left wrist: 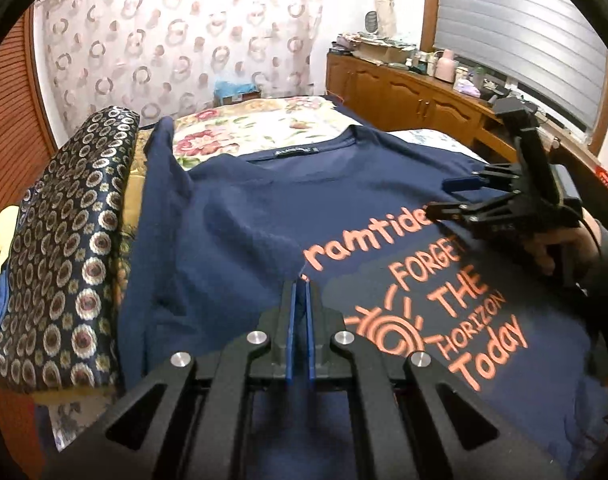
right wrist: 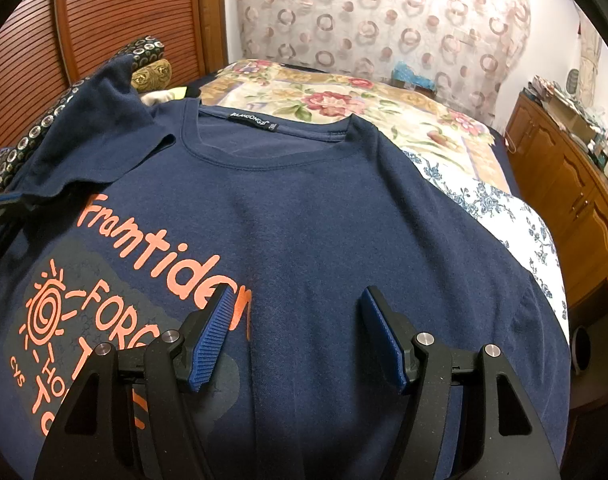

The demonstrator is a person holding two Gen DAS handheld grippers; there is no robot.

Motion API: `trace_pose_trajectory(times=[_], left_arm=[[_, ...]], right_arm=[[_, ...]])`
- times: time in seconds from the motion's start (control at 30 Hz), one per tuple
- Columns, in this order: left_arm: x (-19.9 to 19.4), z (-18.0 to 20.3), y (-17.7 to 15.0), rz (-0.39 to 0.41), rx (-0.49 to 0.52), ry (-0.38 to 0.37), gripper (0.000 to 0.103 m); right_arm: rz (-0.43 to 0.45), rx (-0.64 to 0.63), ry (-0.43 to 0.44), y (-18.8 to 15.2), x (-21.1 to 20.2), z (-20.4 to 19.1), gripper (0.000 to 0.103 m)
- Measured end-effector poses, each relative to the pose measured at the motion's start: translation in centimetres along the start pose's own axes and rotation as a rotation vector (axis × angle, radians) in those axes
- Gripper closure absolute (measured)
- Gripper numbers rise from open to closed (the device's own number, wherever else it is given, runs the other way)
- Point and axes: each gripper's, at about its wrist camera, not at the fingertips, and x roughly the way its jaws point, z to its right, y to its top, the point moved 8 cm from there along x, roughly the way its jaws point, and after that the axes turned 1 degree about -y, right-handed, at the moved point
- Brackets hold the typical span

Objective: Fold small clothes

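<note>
A navy T-shirt (right wrist: 312, 216) lies front side up on a bed (right wrist: 344, 92) covered by a floral spread. Its collar, with a black neck label, points toward the far patterned curtain (right wrist: 384, 12). Orange lettering runs across the chest; only part of it can be read in either view, the rest being cut off by the gripper bodies or the frame edge.

Left hand-held gripper (left wrist: 300, 284): its blue pads are pressed almost together, with a narrow slit between them. The tips sit at the shirt surface beside the first letter of the print. Whether cloth is caught between the pads cannot be determined; the fabric there is dark and the tips blend into it.

Right hand-held gripper (right wrist: 294, 312): fingers spread wide, nothing between them, poised over the middle of the shirt near the end of the top line of print. In the left wrist view the same tool appears at the right, held by a hand (left wrist: 560, 248) that is partly cut off by the lens rim.

One sleeve (right wrist: 100, 120) is rumpled and raised against a dark cushion (left wrist: 64, 240) with a ring pattern, hiding the cushion's lower part. The opposite sleeve is not clearly visible. The shirt hem is hidden beneath both gripper bodies.

A wooden cabinet (right wrist: 564, 184) stands beside the bed; the items on top of it are too small to identify.
</note>
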Motion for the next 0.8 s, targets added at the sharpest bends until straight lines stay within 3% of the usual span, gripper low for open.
trace_pose_trajectory(times=[0.2, 0.8], left_arm=[[0.5, 0.0, -0.9, -0.014, -0.014, 0.017, 0.079], [4.1, 0.2, -2.3, -0.083, -0.026, 0.061, 0.065]], right_arm=[[0.0, 0.0, 0.001, 0.0, 0.0, 0.0, 0.035], [0.0, 0.002, 0.003, 0.0, 0.0, 0.0, 0.035]])
